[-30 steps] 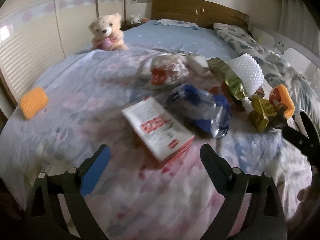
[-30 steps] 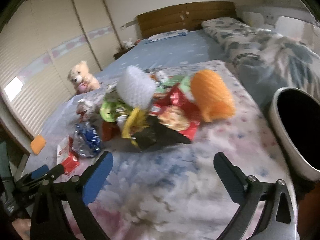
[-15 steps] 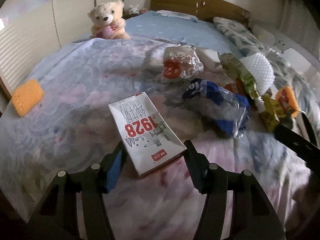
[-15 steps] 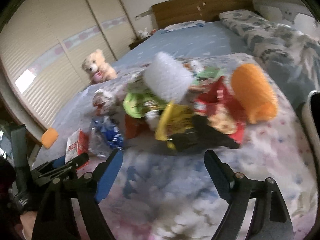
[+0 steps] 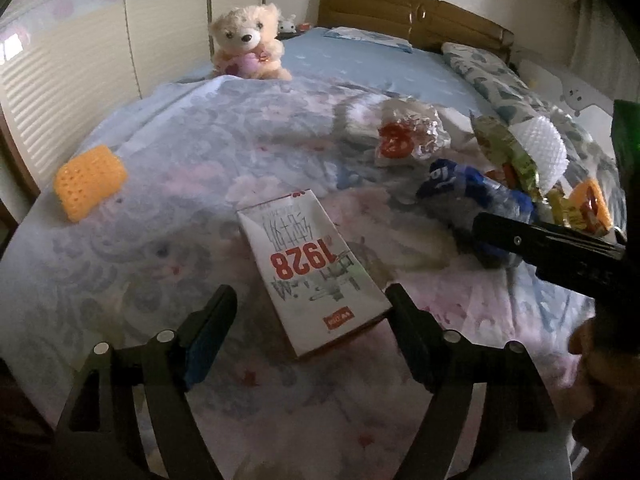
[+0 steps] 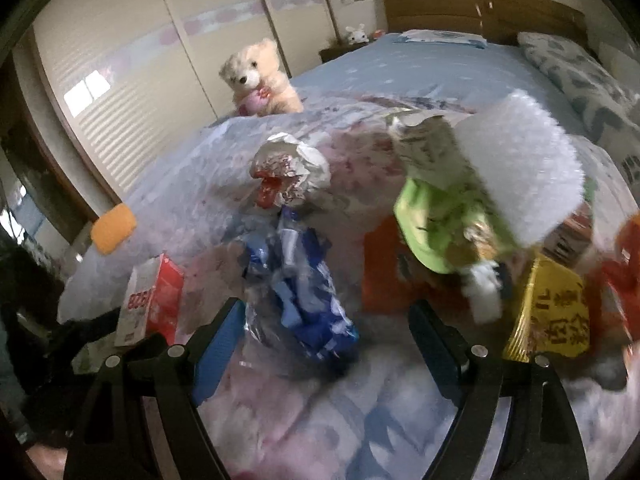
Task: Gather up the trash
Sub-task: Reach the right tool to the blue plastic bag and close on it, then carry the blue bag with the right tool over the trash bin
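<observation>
On the bed, the left gripper [image 5: 310, 320] gapes wide, empty, around the near end of the white-and-red carton [image 5: 306, 268]. Beside that carton, the right gripper [image 6: 326, 330], equally spread, flanks the blue wrapper [image 6: 298, 296].

Trash scattered on floral bedspread.
White-and-red "1928" carton [image 5: 312, 268] lies flat, apart from the rest. Crumpled blue plastic wrapper [image 6: 300, 300] beside it; silver-red foil wrapper [image 6: 288, 168] behind. Green bag [image 6: 440, 224], white foam net [image 6: 524, 168], yellow packet [image 6: 552, 316] piled touching.
</observation>
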`<state>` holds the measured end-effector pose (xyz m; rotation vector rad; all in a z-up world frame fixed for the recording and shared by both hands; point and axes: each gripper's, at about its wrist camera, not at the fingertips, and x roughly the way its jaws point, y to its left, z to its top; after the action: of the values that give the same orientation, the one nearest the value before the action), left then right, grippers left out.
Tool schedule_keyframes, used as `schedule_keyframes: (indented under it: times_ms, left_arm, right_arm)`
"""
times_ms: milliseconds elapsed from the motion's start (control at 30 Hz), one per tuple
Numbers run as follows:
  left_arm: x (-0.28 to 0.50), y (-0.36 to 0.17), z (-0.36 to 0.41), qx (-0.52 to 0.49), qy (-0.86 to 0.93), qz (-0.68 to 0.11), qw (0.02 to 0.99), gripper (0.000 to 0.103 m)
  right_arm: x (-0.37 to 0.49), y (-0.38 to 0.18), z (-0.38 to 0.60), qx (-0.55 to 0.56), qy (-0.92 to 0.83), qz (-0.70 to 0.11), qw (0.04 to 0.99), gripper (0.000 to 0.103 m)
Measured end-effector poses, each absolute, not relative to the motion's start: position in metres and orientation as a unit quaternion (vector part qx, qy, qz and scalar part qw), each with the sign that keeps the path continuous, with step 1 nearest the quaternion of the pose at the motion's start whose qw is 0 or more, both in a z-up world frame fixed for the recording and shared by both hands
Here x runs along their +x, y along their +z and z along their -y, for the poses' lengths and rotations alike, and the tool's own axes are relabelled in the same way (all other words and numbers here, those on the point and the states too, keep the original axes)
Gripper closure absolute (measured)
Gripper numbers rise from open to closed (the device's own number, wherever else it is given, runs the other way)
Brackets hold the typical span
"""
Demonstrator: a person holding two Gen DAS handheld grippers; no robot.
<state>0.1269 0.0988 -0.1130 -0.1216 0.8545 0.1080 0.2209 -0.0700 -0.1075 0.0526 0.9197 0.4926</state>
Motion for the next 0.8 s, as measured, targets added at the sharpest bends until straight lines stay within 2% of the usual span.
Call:
schedule_keyframes:
  times_ms: [33, 67, 100, 267, 800]
  left_arm:
    - [0.128, -0.114, -0.099, -0.063, 0.046, -0.417, 0.906, 0.047]
    - [0.127, -0.115, -0.099, -0.065, 0.045, -0.418, 0.905, 0.048]
    - [0.127, -0.114, -0.099, -0.066, 0.045, -0.415, 0.906, 0.048]
    - [0.12, -0.106, -0.086, -0.065, 0.017, -0.403, 0.913, 0.048]
    - [0.097, -0.071, 0.046, 0.013, -0.141, -0.376, 0.916, 0.048]
  right_arm:
    - [0.221, -0.108, 0.068, 0.026, 0.238, -0.441, 0.865, 0.027]
    - [0.221, -0.109, 0.068, 0.028, 0.242, -0.443, 0.863, 0.049]
    - [0.22, -0.11, 0.066, 0.029, 0.245, -0.448, 0.859, 0.052]
    - [0.198, -0.103, 0.086, 0.05, 0.237, -0.436, 0.867, 0.057]
    - [0.122, -0.08, 0.222, 0.145, 0.136, -0.401, 0.894, 0.057]
